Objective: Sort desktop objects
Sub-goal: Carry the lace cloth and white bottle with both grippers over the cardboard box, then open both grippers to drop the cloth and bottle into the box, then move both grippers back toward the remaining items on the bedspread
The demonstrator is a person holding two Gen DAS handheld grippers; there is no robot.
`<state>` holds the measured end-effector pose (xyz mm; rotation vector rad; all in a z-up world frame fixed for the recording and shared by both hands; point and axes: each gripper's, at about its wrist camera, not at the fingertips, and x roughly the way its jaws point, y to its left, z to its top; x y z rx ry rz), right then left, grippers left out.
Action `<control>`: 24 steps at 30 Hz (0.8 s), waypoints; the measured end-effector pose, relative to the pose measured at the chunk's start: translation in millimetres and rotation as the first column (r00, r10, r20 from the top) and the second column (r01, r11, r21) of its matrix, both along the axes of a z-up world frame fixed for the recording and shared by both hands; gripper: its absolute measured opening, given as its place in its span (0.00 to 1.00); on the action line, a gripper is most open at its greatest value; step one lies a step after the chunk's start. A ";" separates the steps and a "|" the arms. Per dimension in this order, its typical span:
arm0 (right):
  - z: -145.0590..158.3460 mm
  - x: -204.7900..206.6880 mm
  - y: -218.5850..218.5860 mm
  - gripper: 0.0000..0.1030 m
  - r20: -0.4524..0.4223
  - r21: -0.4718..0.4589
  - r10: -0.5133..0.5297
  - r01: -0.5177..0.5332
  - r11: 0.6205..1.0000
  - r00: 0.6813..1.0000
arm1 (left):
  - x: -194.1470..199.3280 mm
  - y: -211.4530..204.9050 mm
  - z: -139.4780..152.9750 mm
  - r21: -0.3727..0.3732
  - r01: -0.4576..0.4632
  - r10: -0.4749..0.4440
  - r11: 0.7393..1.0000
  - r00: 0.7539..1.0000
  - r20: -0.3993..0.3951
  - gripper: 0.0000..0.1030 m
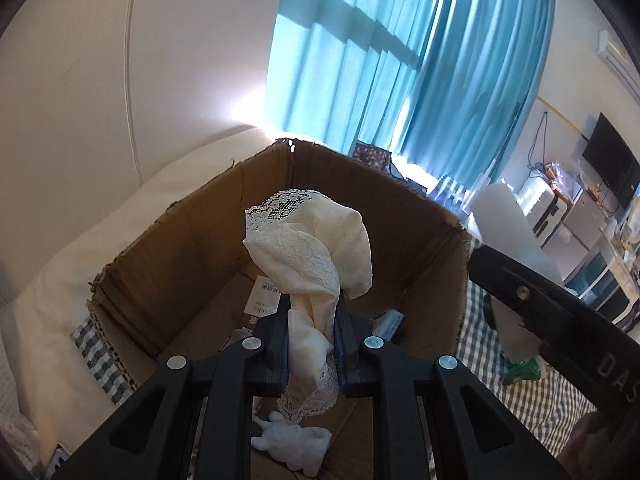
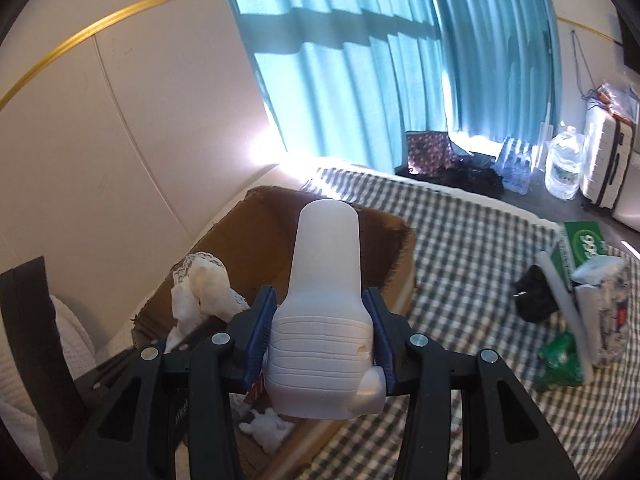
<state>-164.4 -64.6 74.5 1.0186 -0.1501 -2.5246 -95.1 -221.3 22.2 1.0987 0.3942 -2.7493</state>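
My left gripper [image 1: 311,344] is shut on a cream lace cloth [image 1: 312,248] and holds it over the open cardboard box [image 1: 192,240]. The cloth also shows in the right wrist view [image 2: 202,288], above the box [image 2: 256,236]. My right gripper [image 2: 322,336] is shut on a white plastic bottle [image 2: 324,300], held above the box's near right side. The bottle shows in the left wrist view [image 1: 508,220] at the right. Inside the box lie a white plush toy [image 1: 292,444], a small packet [image 1: 262,304] and a blue item [image 1: 390,320].
The box stands on a checked cloth [image 2: 472,240] on a bed by the wall. At the right lie a green carton [image 2: 580,248], a black item [image 2: 534,294], a white tube [image 2: 564,312] and a green wrapper [image 2: 560,360]. Blue curtains [image 2: 360,60] hang behind.
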 end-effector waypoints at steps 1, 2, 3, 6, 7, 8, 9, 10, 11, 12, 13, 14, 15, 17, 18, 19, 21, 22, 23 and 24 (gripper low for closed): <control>-3.8 -5.0 -4.8 0.43 0.009 0.000 0.003 -0.003 1.000 1.000 | -1.3 -1.3 -2.7 0.006 0.001 -0.001 1.000 1.000 0.005 0.16; -7.5 -10.2 -9.0 0.43 0.021 -0.008 0.006 -0.006 1.000 1.000 | -2.1 -2.0 -4.6 0.012 0.002 -0.002 1.000 1.000 0.009 0.16; -11.1 -15.7 -13.0 0.43 0.036 -0.020 0.010 -0.009 1.000 0.999 | -2.6 -3.9 -6.6 0.020 0.000 -0.001 1.000 1.000 0.013 0.16; -19.0 -28.1 -21.3 0.43 0.066 -0.052 0.011 -0.008 0.999 0.998 | -4.1 -6.6 -9.8 0.034 -0.001 0.000 0.999 1.000 0.020 0.20; -20.5 -30.4 -22.2 0.44 0.077 -0.064 0.014 -0.009 0.998 0.997 | -4.5 -6.4 -9.9 0.035 -0.002 0.002 0.999 1.000 0.024 0.25; -22.2 -32.1 -21.9 0.44 0.092 -0.075 0.009 -0.002 0.997 0.996 | -4.7 -5.7 -9.7 0.041 -0.002 0.001 0.999 1.000 0.027 0.39; -23.3 -32.7 -19.5 0.51 0.111 -0.091 -0.002 0.012 0.996 0.994 | -4.8 -6.0 -8.9 0.050 0.000 -0.001 0.999 1.000 0.029 0.61; -23.0 -31.8 -15.7 0.59 0.121 -0.108 -0.006 0.019 0.994 0.993 | -4.6 -6.7 -7.8 0.057 -0.002 0.000 0.998 1.000 0.029 0.71; -20.7 -28.9 -11.1 0.62 0.113 -0.127 -0.011 0.026 0.992 0.994 | -4.4 -6.7 -6.5 0.059 -0.005 0.004 0.998 1.000 0.027 0.82; -16.4 -23.9 -5.3 0.62 0.093 -0.131 -0.025 0.037 0.991 0.995 | -3.7 -6.0 -4.6 0.055 -0.007 0.006 0.998 1.000 0.025 0.83; -11.1 -19.6 0.5 0.62 0.075 -0.123 -0.036 0.045 0.991 0.997 | -2.5 -3.8 -2.3 0.044 -0.011 0.010 0.999 1.000 0.025 0.84; -5.8 -17.5 4.8 0.62 0.061 -0.112 -0.045 0.052 0.992 0.997 | -1.9 -1.2 -0.2 0.035 -0.010 0.009 0.999 1.000 0.027 0.85; 0.2 -13.5 11.5 0.62 0.043 -0.096 -0.060 0.064 0.993 0.997 | -1.1 2.5 2.0 0.031 -0.002 0.001 1.000 1.000 0.030 0.86; 10.5 -4.0 28.5 0.63 0.010 -0.067 -0.092 0.092 0.993 0.996 | 1.2 14.1 6.6 0.016 0.018 -0.019 1.000 0.999 0.038 0.88; 14.9 2.5 40.5 0.64 -0.005 -0.052 -0.116 0.116 0.992 0.993 | 1.0 20.3 9.6 0.006 0.025 -0.026 1.000 0.999 0.040 0.89; 18.3 7.2 53.7 0.65 -0.018 -0.039 -0.139 0.139 0.990 0.990 | 2.7 28.4 13.0 -0.006 0.035 -0.035 0.999 0.999 0.039 0.89; 24.0 23.1 86.6 0.69 -0.045 -0.013 -0.200 0.199 0.980 0.979 | 7.8 44.4 19.5 -0.028 0.058 -0.057 0.998 0.998 0.033 0.93; 25.6 28.7 101.4 0.71 -0.055 -0.002 -0.230 0.231 0.973 0.972 | 10.9 55.3 23.2 -0.041 0.074 -0.073 0.996 0.997 0.025 0.94; 26.4 36.5 118.2 0.72 -0.061 0.009 -0.262 0.263 0.965 0.963 | 14.3 65.6 26.0 -0.052 0.087 -0.086 0.995 0.996 0.018 0.95; 26.2 45.4 136.8 0.73 -0.065 0.017 -0.291 0.293 0.956 0.954 | 17.1 75.9 28.3 -0.062 0.100 -0.099 0.993 0.995 0.012 0.98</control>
